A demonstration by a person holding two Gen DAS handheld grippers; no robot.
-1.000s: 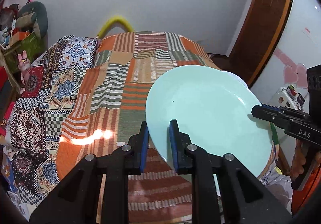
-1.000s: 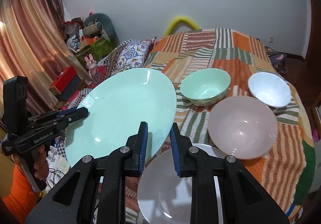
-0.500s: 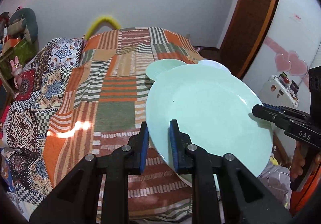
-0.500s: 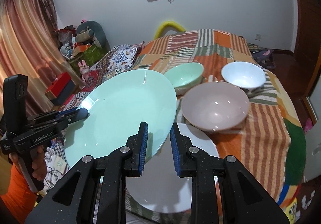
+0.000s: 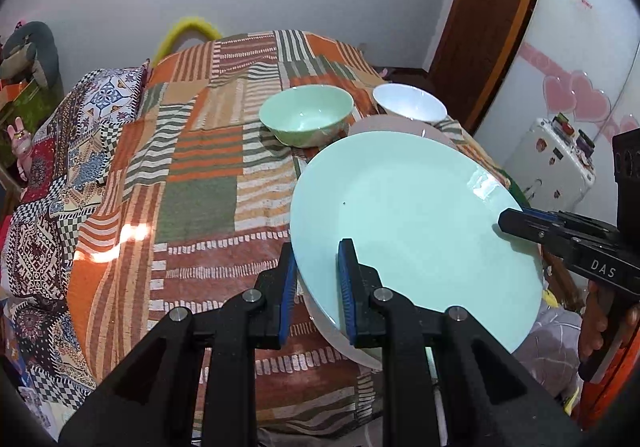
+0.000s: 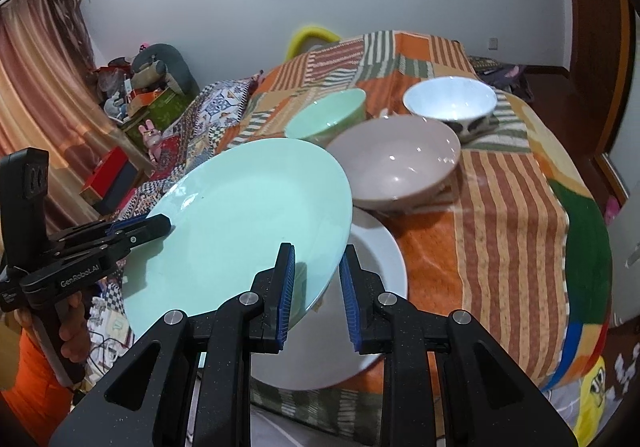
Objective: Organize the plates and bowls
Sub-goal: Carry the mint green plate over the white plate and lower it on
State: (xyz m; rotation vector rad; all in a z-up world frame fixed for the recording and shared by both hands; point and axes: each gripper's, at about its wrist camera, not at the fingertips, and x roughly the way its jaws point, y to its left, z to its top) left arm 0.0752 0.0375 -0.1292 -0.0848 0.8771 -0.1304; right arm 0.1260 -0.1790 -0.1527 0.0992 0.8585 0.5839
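Right wrist view shows us carrying the large pale mint-green round plate (image 6: 248,219) between both grippers: the right gripper (image 6: 316,287) is clamped on its near right rim and the left gripper (image 6: 148,227) on the opposite rim, so the plate spans the gap between our hands, tilted, its right edge higher. It hangs just above and to the left of the wide white plate (image 6: 376,267) lying on the striped patchwork bed cover (image 6: 508,207), and we judge that is the stacking target, down and to the right, nearer the right hand. Behind sit the dusty-pink bowl (image 6: 400,163), green bowl (image 6: 328,115) and white bowl (image 6: 450,99). Compared with a second ago, the plate is lower and closer to the white plate.
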